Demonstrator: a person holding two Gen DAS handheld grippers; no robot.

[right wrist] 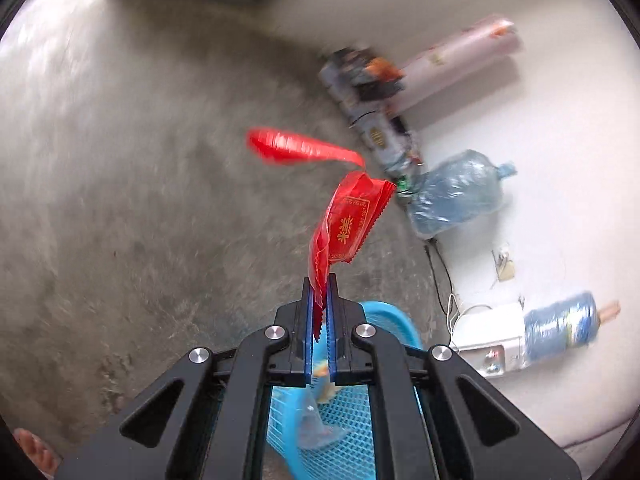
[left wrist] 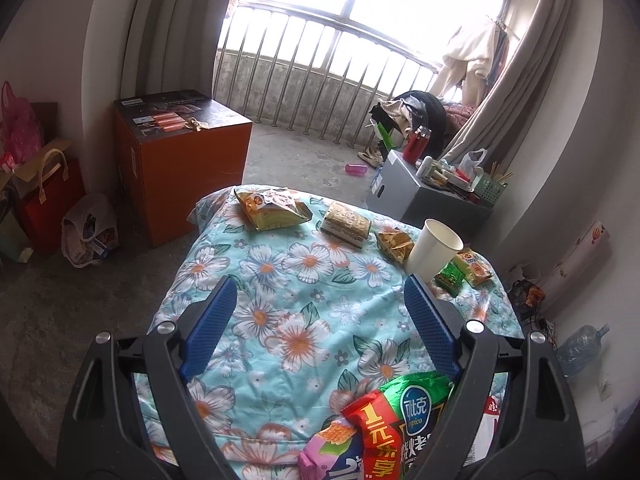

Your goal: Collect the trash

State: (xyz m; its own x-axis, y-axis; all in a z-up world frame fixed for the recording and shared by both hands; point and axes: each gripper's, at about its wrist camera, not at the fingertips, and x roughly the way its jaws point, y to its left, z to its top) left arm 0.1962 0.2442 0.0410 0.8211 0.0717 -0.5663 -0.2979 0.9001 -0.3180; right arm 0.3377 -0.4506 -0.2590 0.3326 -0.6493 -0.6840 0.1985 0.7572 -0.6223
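Observation:
My left gripper (left wrist: 318, 292) is open above the flowered quilt (left wrist: 280, 320) with nothing between its blue pads. Snack wrappers lie on the quilt: a yellow bag (left wrist: 272, 208), a tan cracker pack (left wrist: 346, 224), a small yellow pack (left wrist: 394, 242), a white paper cup (left wrist: 434, 250), green and orange packets (left wrist: 460, 272). A green and red bag pile (left wrist: 392, 428) sits close under the gripper. My right gripper (right wrist: 320, 280) is shut on a red plastic wrapper (right wrist: 344, 220) that trails upward, above a blue mesh basket (right wrist: 344, 420) on the concrete floor.
An orange box (left wrist: 180, 160) and gift bags (left wrist: 44, 196) stand left of the bed; a grey cabinet (left wrist: 424, 192) with clutter stands behind it. By the white wall lie a water jug (right wrist: 456, 196), a paper roll (right wrist: 460, 68), cables and a toe (right wrist: 36, 452).

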